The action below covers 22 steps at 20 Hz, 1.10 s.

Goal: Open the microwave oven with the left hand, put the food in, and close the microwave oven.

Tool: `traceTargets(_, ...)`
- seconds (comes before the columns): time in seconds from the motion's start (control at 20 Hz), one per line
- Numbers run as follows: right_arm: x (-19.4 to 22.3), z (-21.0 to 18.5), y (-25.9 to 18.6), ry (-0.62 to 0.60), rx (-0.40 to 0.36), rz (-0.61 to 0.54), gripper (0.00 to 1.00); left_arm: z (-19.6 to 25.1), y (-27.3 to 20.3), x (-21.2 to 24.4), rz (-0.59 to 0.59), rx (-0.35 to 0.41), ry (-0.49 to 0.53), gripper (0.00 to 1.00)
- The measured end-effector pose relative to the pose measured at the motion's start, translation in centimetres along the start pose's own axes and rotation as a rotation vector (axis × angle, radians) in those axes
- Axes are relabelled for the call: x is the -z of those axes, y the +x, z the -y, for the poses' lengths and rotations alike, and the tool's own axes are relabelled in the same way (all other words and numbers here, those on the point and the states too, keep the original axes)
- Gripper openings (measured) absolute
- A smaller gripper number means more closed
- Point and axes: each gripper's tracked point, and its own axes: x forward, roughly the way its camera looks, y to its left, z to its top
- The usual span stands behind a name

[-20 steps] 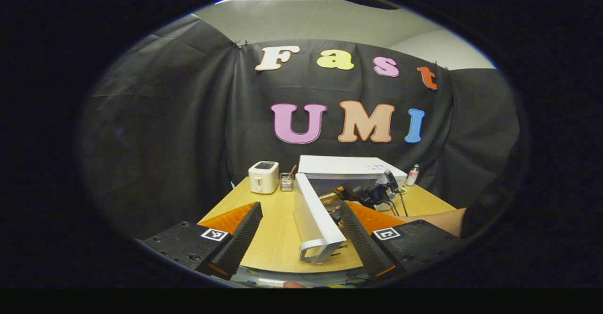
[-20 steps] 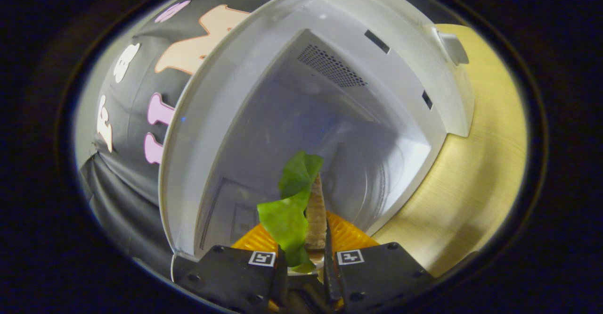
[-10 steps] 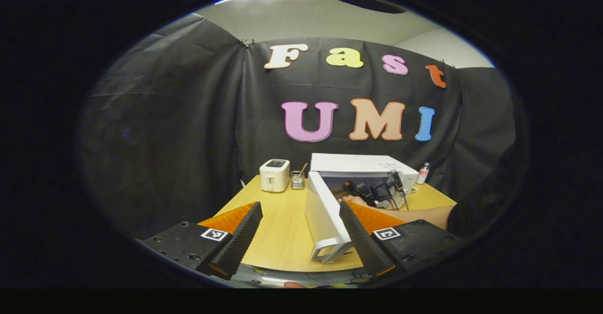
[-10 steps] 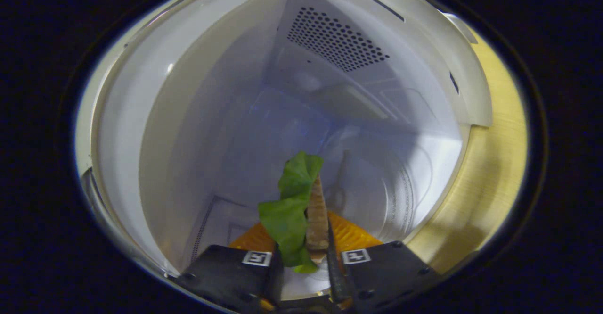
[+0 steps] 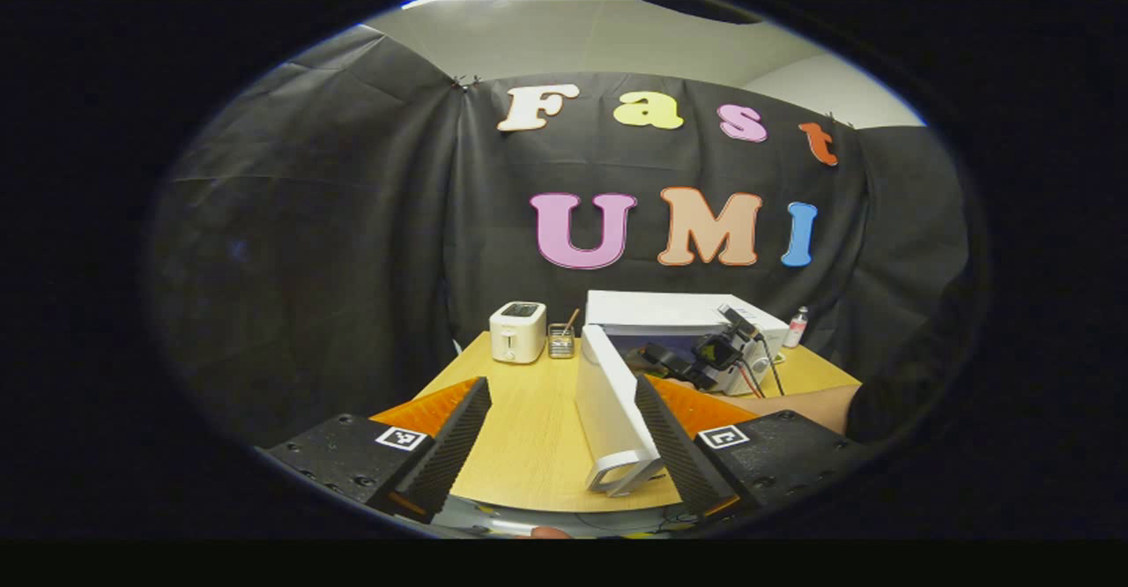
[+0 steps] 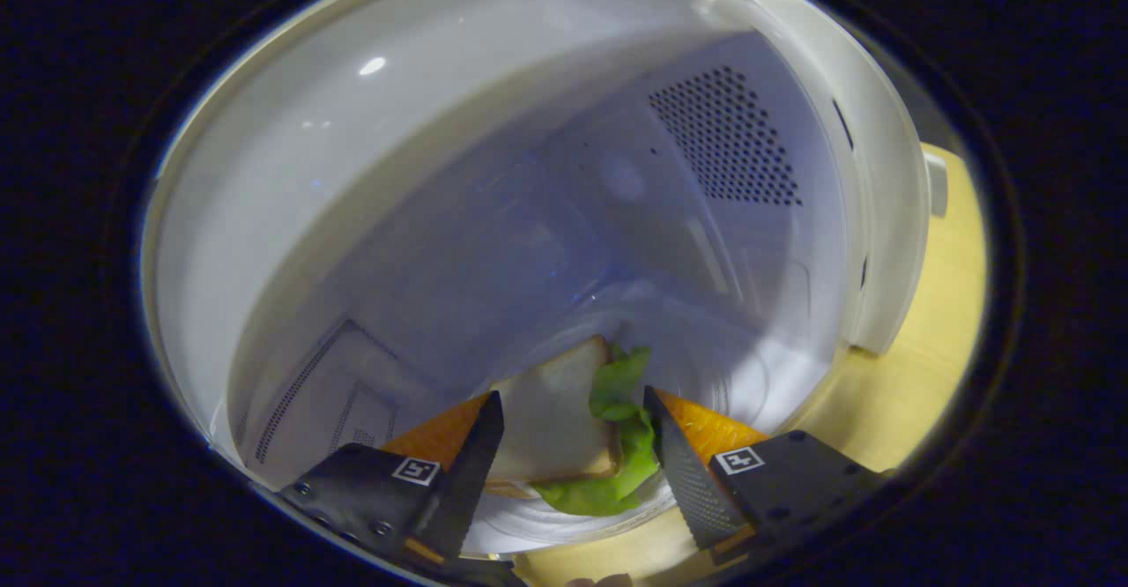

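- Right gripper (image 6: 573, 446): fingers spread wide, not pressing on anything.
- Sandwich (image 6: 555, 419) lies between the fingers on the glass turntable (image 6: 758, 375); bread face up, green lettuce (image 6: 621, 428) along the edge nearer the right-hand finger.
- Microwave oven cavity (image 6: 493, 217) ahead of the gripper; perforated vent patch (image 6: 727, 137) up and to the right.
- Wooden table (image 6: 925, 367) beyond the right-hand finger, outside the oven frame.

Left gripper view: set back from the bench (image 5: 520, 446), level, facing the booth wall, w/ the microwave (image 5: 679, 312) far off, door (image 5: 612, 411) open. Right gripper view: tilted, very close, looking into the microwave cavity (image 6: 529, 217) at the sandwich (image 6: 564, 428). Shared: microwave & bench
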Motion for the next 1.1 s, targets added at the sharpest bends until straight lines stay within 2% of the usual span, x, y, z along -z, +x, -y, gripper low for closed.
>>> traceTargets(0.2,-1.9,-0.5,-1.6,-0.033,-0.055,0.019,0.86,-0.5,-0.1,0.4,-0.005,-0.011,-0.007,0.94)
traceTargets(0.4,-3.2,-0.7,-4.9,-0.141,-0.145,0.042,0.86,-1.2,-0.1,1.1,-0.011,-0.017,0.015,0.96)
traceTargets(0.45,-3.6,-0.5,-5.8,-0.179,-0.161,0.049,0.97,-1.4,-0.3,1.3,-0.012,-0.016,0.017,0.94)
traceTargets(0.55,-4.4,-0.5,-8.1,-0.237,-0.206,0.062,0.97,-2.3,-0.5,2.1,-0.024,-0.026,0.031,0.96)
traceTargets(0.65,-5.4,-0.7,-11.0,-0.259,-0.256,0.062,0.97,-3.3,-0.6,2.7,-0.023,-0.048,0.036,0.94)
traceTargets(0.7,-6.0,-0.9,-12.7,-0.275,-0.283,0.065,0.97,-3.5,-0.6,2.9,-0.021,-0.056,0.032,0.96)
traceTargets(0.8,-7.8,-0.9,-15.5,-0.325,-0.338,0.091,0.97,-3.4,-0.6,3.1,-0.009,-0.044,0.017,0.95)
traceTargets(0.9,-8.9,-0.5,-18.7,-0.348,-0.374,0.088,0.97,-3.0,-0.3,3.6,0.002,-0.024,0.001,0.87)
traceTargets(1.0,-9.9,0.4,-21.7,-0.357,-0.395,0.072,0.86,-2.8,0.2,4.5,0.006,-0.004,0.009,0.78)
traceTargets(1.05,-11.1,0.9,-23.2,-0.379,-0.403,0.089,0.86,-2.8,0.3,5.1,0.001,0.001,0.02,0.73)
traceTargets(1.1,-12.1,1.3,-24.6,-0.412,-0.409,0.117,0.86,-2.9,0.8,6.1,-0.015,-0.004,0.031,0.73)
